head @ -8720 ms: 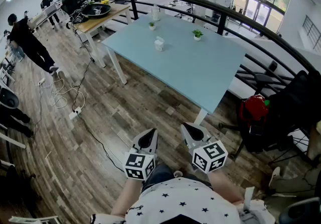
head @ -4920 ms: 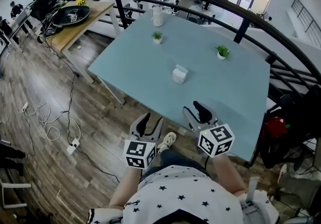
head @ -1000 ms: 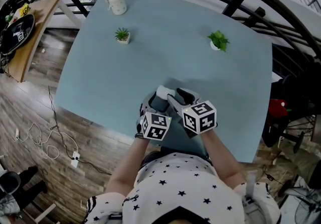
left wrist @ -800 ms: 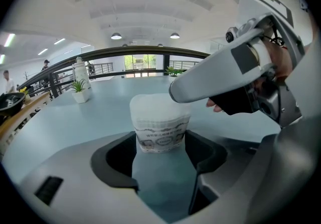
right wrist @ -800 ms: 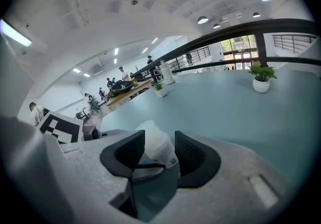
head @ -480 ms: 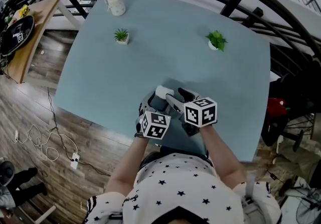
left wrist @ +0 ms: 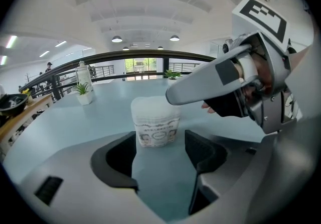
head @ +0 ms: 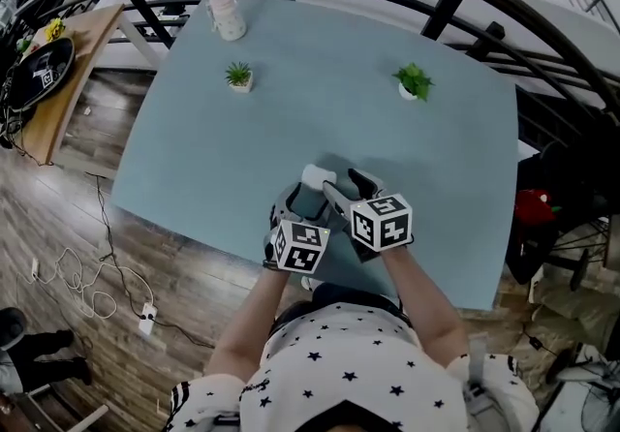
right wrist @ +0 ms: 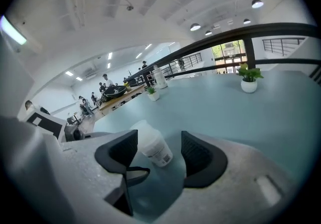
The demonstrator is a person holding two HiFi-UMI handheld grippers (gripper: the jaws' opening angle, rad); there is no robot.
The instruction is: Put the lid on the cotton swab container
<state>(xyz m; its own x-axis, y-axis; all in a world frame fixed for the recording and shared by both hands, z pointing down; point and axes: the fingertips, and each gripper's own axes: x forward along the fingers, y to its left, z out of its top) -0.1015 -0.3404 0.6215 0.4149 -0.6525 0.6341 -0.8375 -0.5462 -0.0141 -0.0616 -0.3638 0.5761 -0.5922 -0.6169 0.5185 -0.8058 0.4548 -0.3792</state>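
On the blue surface [head: 242, 144] I see the cotton swab container [left wrist: 154, 121] standing upright. My left hand-held gripper [left wrist: 160, 143] sits just short of the container, jaws wide apart and touching nothing. My right hand-held gripper [right wrist: 158, 153] has just been opening its jaws, and the container stands between them, ungripped.

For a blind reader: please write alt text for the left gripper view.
A cotton swab container stands on the blue table just beyond the left gripper's open jaws. The right gripper, jaws just opened around it, reaches in from the right.
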